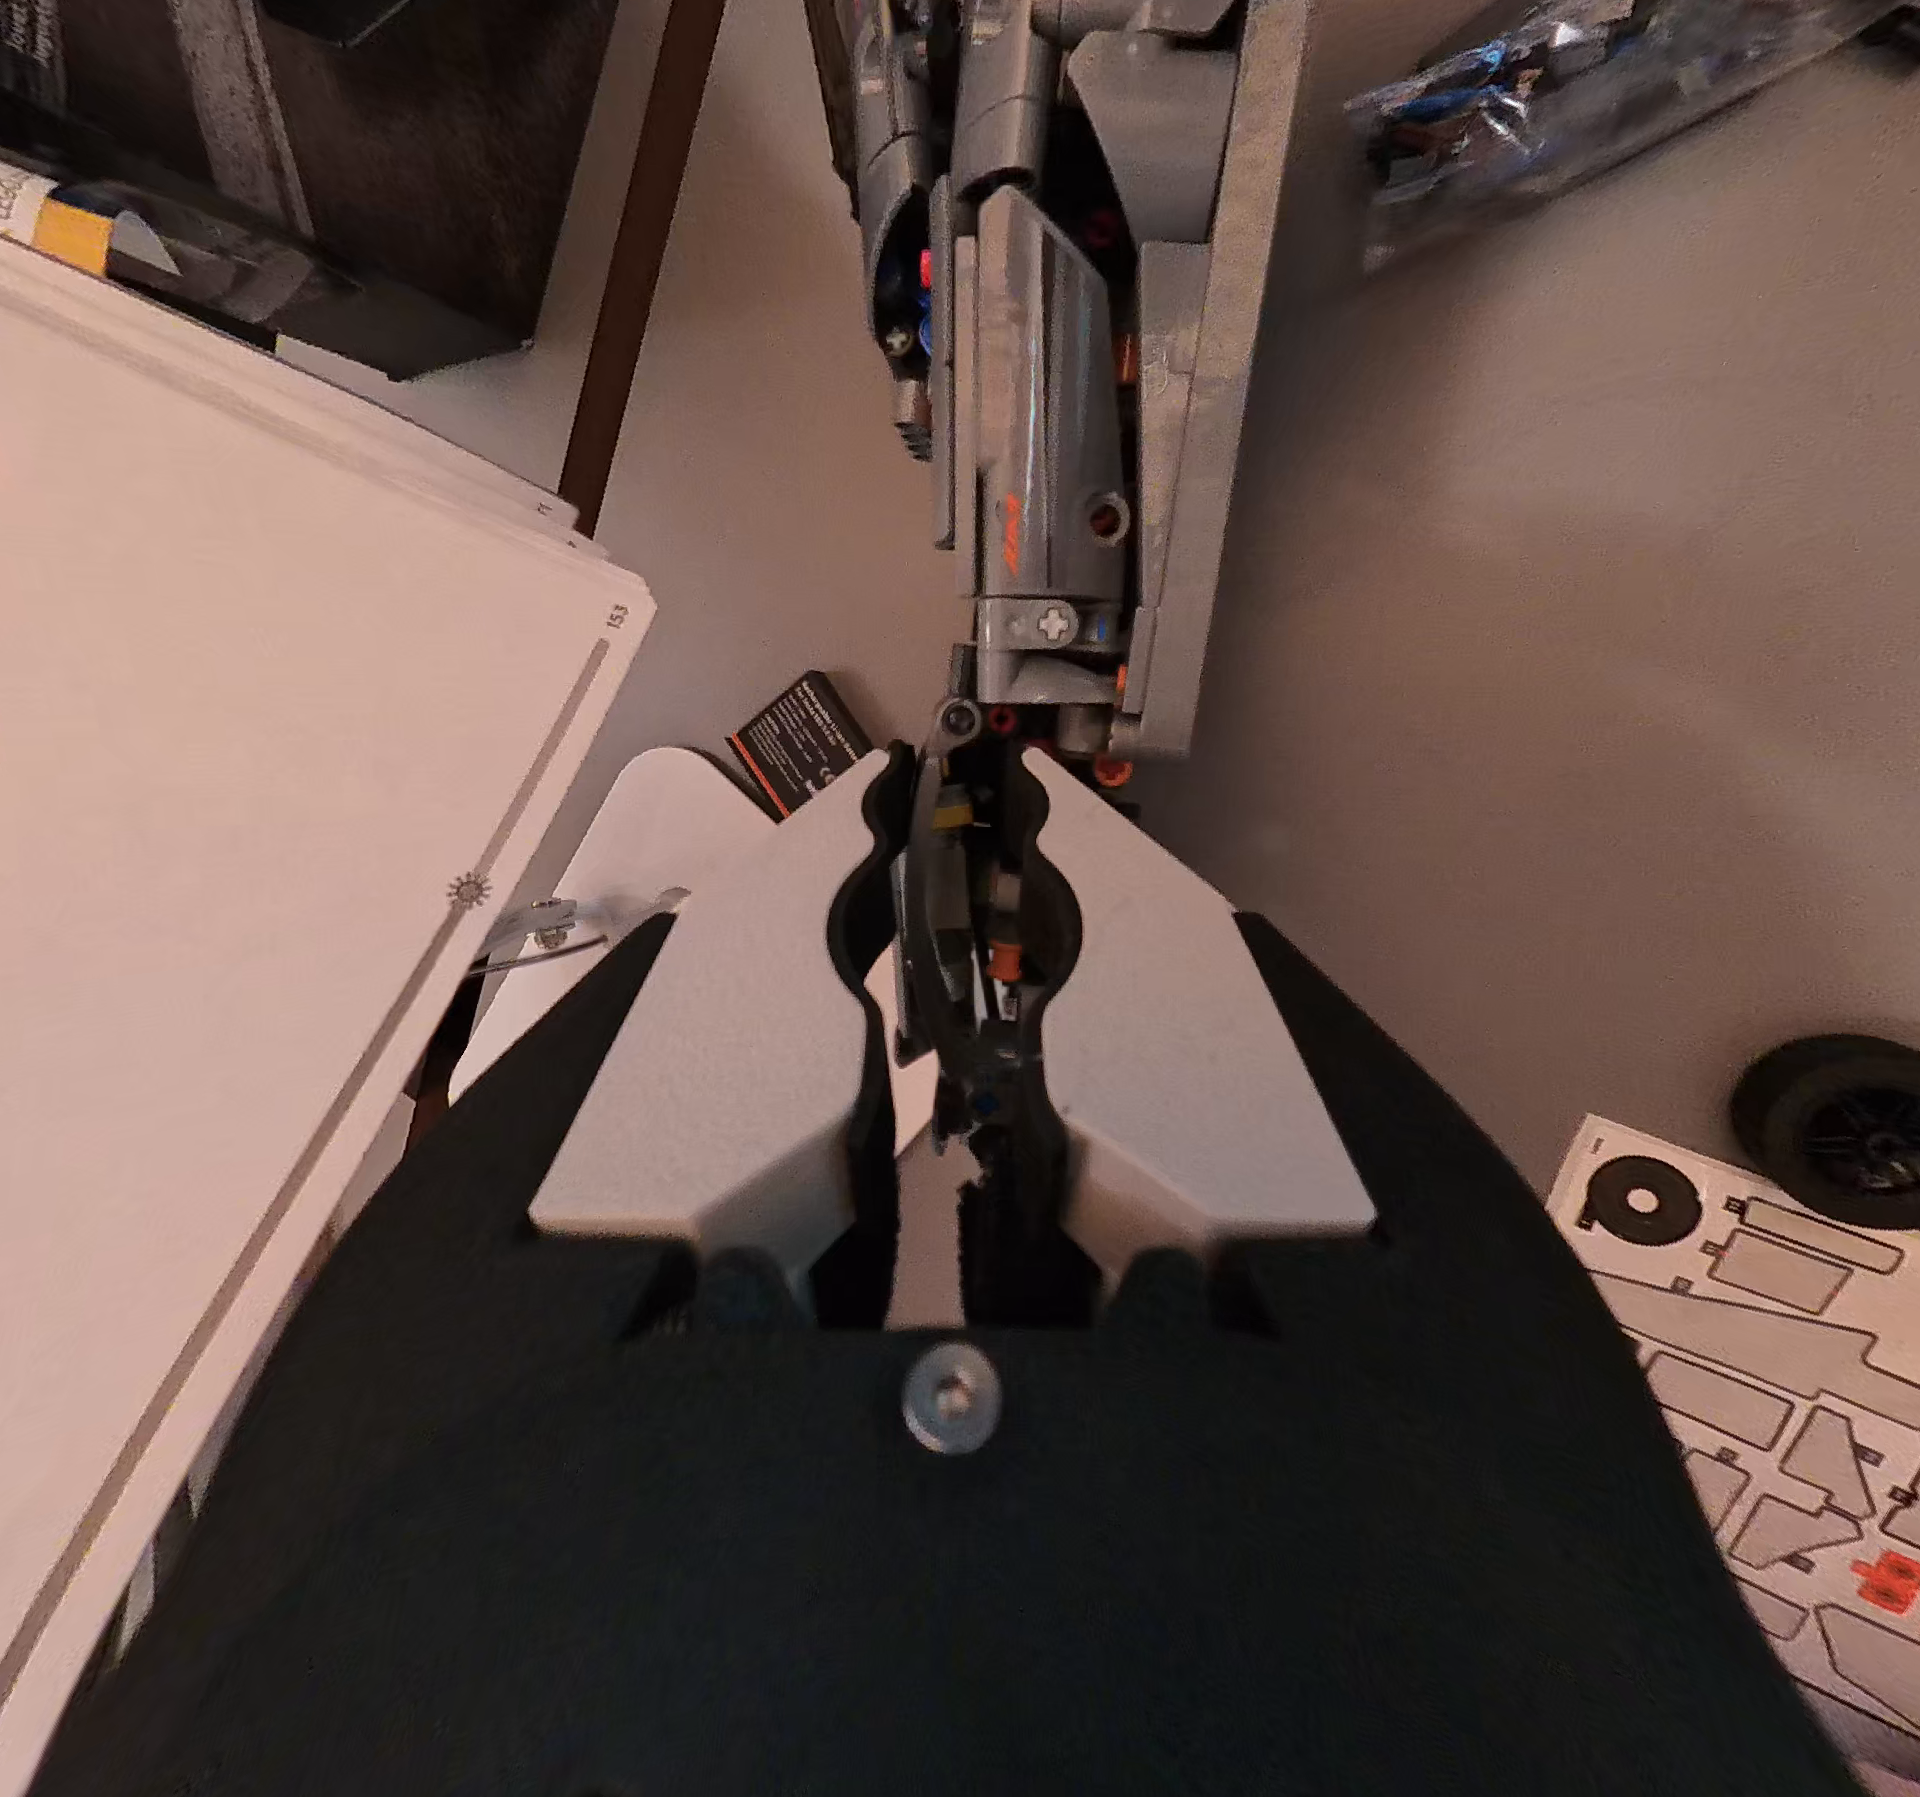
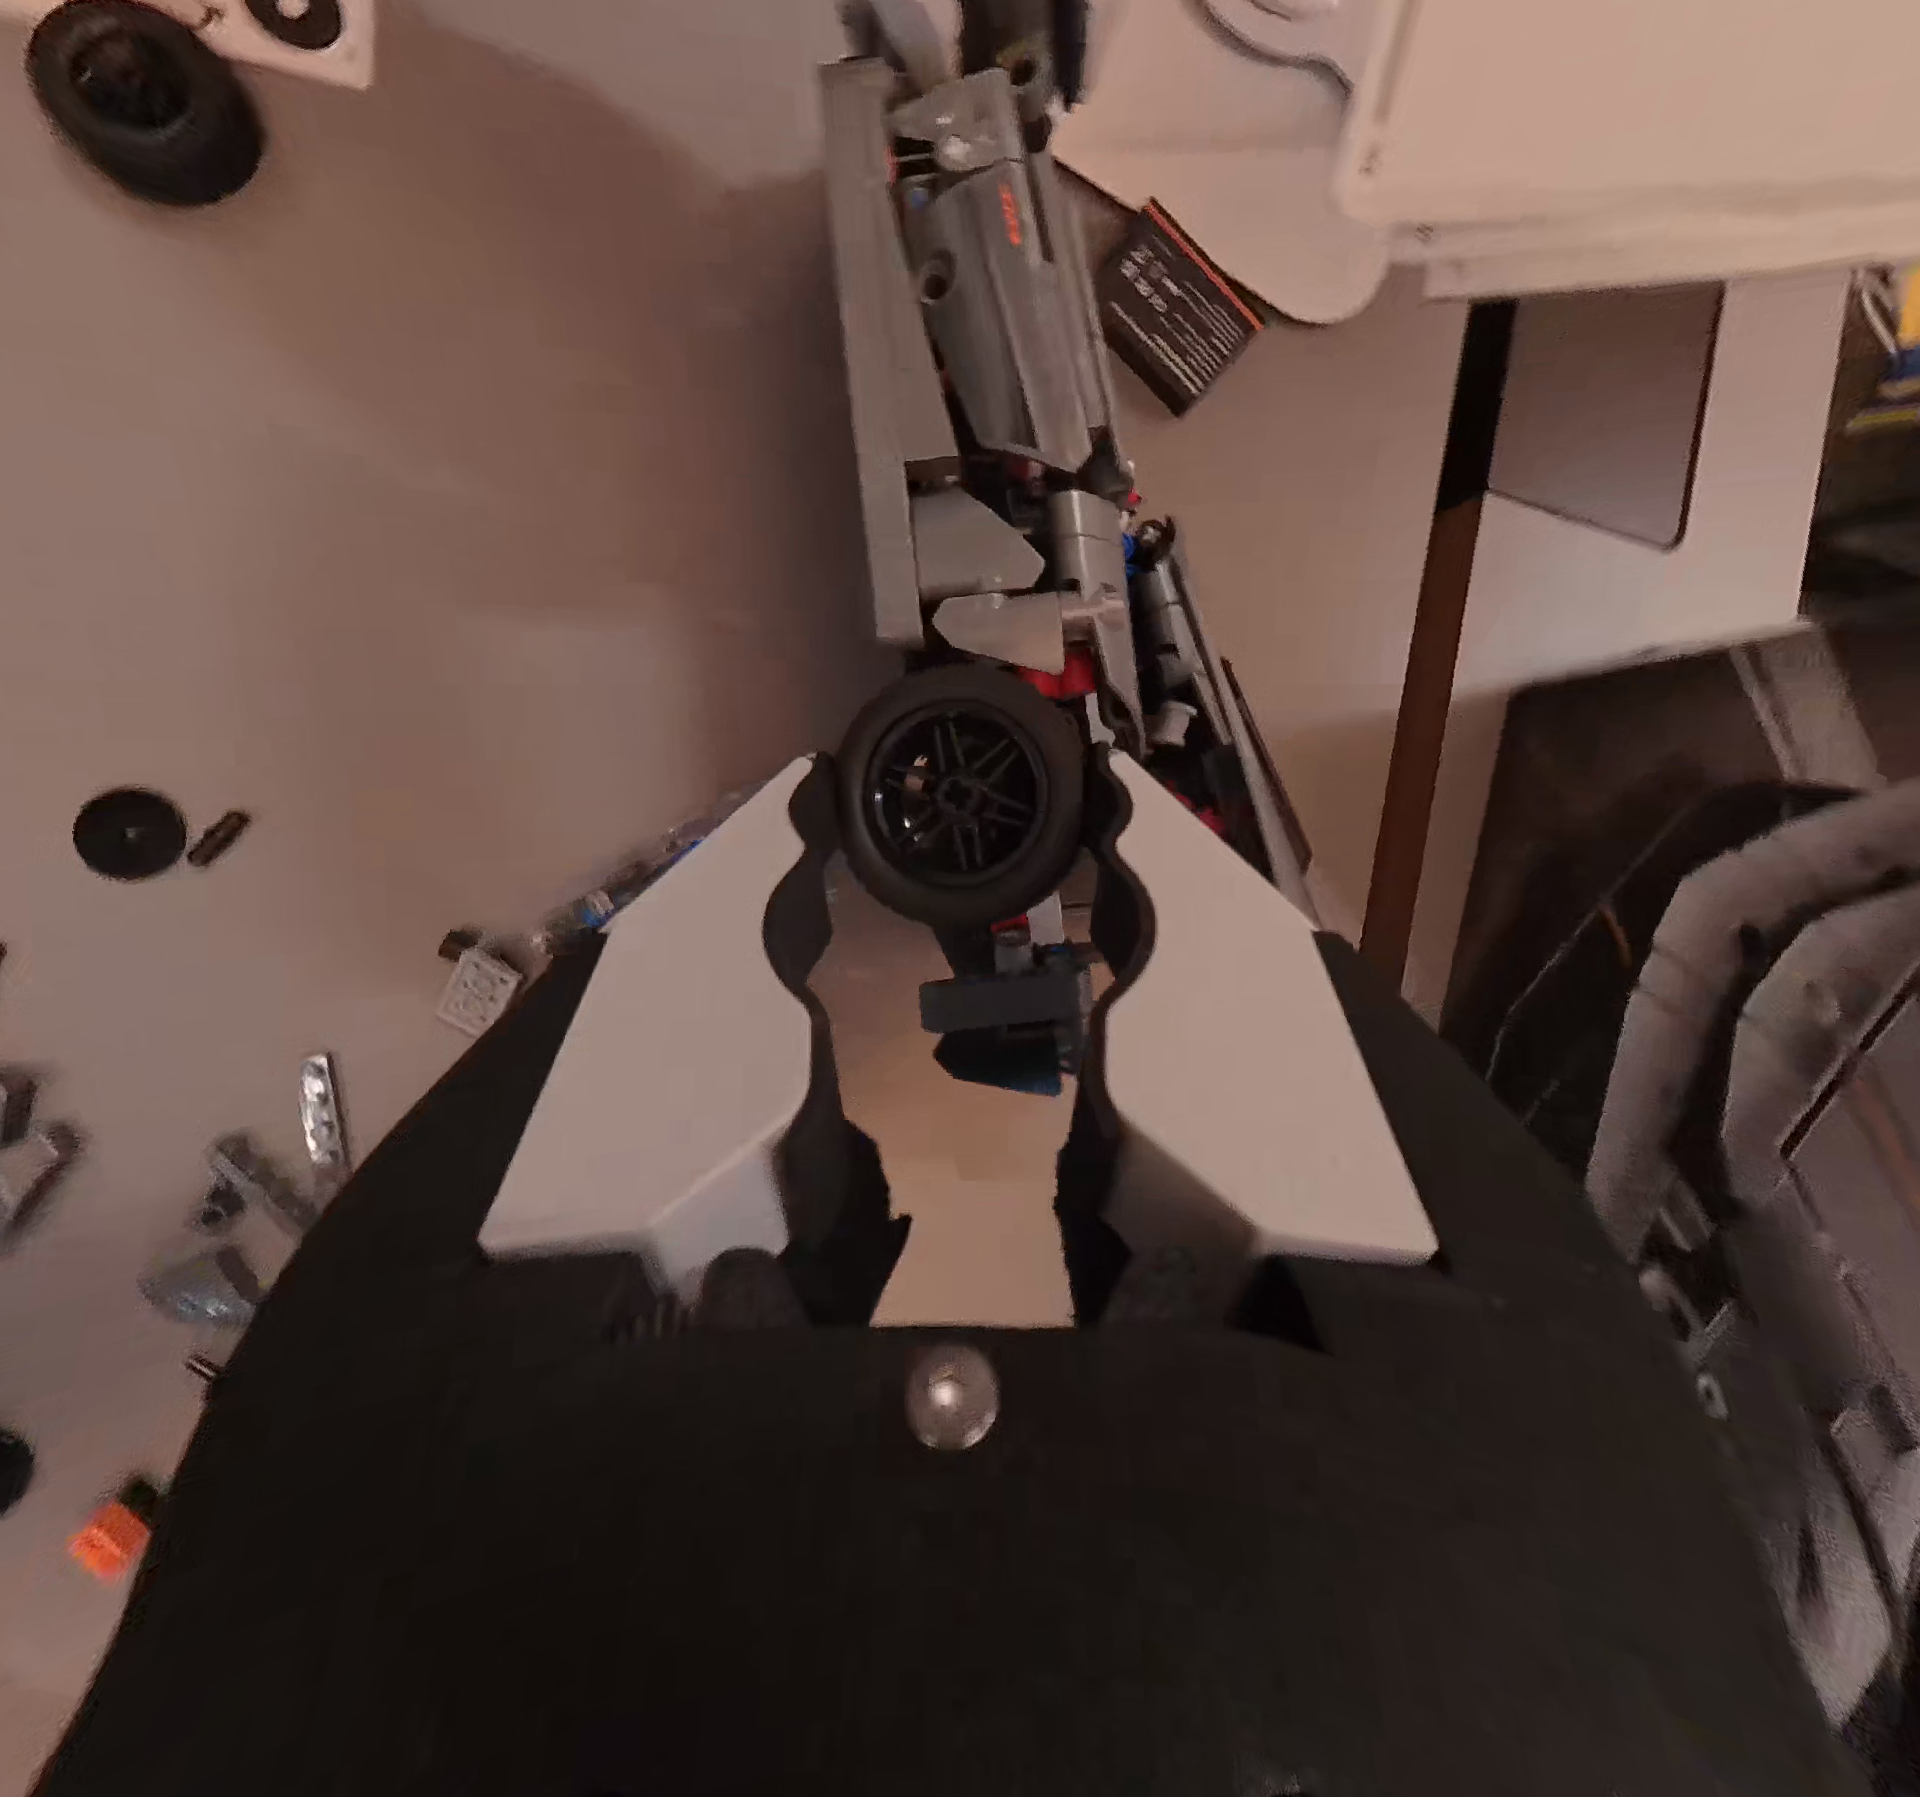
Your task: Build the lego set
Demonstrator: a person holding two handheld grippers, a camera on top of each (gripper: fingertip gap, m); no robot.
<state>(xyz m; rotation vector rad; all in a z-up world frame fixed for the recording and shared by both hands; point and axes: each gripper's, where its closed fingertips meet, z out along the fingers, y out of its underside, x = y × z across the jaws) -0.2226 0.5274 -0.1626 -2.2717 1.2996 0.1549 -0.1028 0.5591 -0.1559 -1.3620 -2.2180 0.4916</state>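
Observation:
A grey Lego car (image 1: 1049,417) with orange marks lies on its side on the table and runs away from my left gripper (image 1: 961,760). The left gripper is shut on the car's near end, with dark beams and small pins between its fingers. In the right wrist view the same car (image 2: 977,334) stretches away, and my right gripper (image 2: 961,771) is shut on a black wheel (image 2: 961,802) at the car's near end. A dark blue part of the car (image 2: 1003,1020) hangs between the right fingers. The left gripper (image 2: 1247,33) also shows at the far end of the car.
A loose black wheel (image 1: 1839,1134) lies by a sticker sheet (image 1: 1766,1384). An open instruction booklet (image 1: 260,708) is on the left, a bag of parts (image 1: 1558,85) at the far right, and a small black card (image 1: 800,739) beside the car. Loose grey pieces (image 2: 249,1197) and a black disc (image 2: 130,833) lie on the table. There is about 12 centimeters between the tips of the two grippers.

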